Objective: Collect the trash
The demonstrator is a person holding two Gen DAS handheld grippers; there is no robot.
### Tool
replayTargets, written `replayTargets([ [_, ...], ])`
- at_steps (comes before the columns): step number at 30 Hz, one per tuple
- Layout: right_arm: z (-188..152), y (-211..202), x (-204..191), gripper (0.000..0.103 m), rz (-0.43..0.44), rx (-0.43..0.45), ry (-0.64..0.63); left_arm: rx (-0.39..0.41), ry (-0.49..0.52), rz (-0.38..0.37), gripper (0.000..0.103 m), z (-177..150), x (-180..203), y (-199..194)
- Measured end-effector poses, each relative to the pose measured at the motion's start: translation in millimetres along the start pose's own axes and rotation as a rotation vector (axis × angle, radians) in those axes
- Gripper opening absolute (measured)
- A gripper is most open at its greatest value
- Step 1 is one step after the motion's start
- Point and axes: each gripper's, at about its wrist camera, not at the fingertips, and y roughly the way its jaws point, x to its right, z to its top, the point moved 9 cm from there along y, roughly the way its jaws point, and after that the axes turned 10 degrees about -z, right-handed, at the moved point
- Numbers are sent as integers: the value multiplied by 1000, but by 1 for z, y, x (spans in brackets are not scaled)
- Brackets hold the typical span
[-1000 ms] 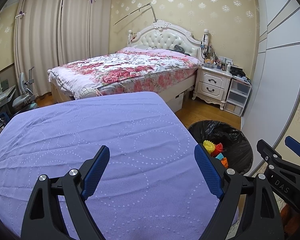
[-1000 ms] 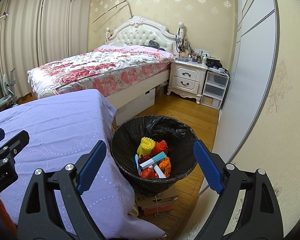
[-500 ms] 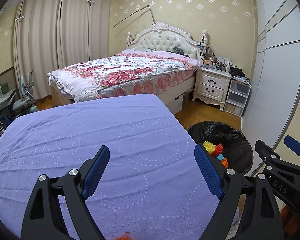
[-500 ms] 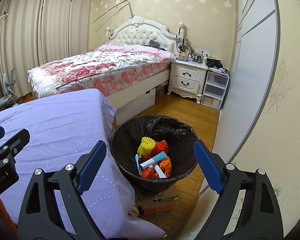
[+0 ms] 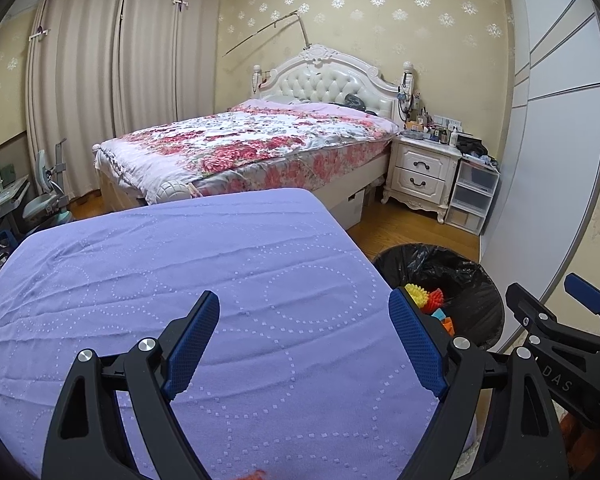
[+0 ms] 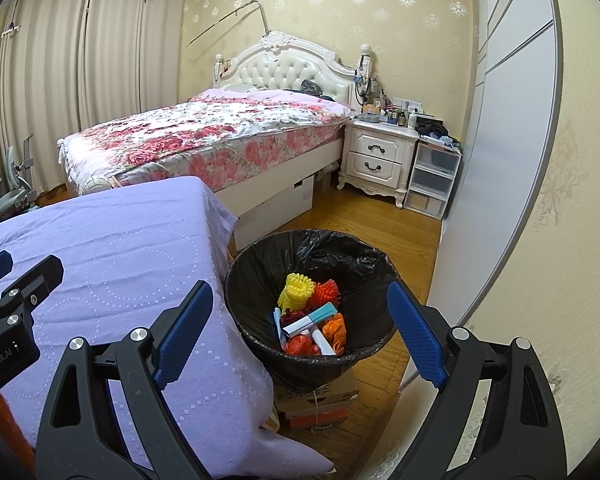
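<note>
1. Both grippers, left gripper (image 5: 304, 344) and right gripper (image 6: 300, 332), are spread wide with nothing in them.
2. Purple tablecloth (image 5: 180, 280) looks bare, so collecting seems about finished; next I'd scan for leftovers.
3. Trash bin (image 6: 260, 280) sits just past the right gripper, trash (image 6: 308, 316) inside.

Matt lilac cloth (image 5: 180, 280) w/ dotted weave, glossy black plastic bin liner (image 6: 340, 252), prob. wood floor (image 6: 380, 216).

Floral bed (image 5: 260, 148), white nightstand (image 5: 420, 172) – beige curtains (image 5: 120, 80), lavender tablecloth (image 5: 180, 272)
</note>
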Motion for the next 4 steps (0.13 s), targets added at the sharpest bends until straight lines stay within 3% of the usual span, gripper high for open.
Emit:
replayTargets([
  [4,0,1,-13,87,21,-4,-14,-20,-14,6,84,-3,-11,3],
])
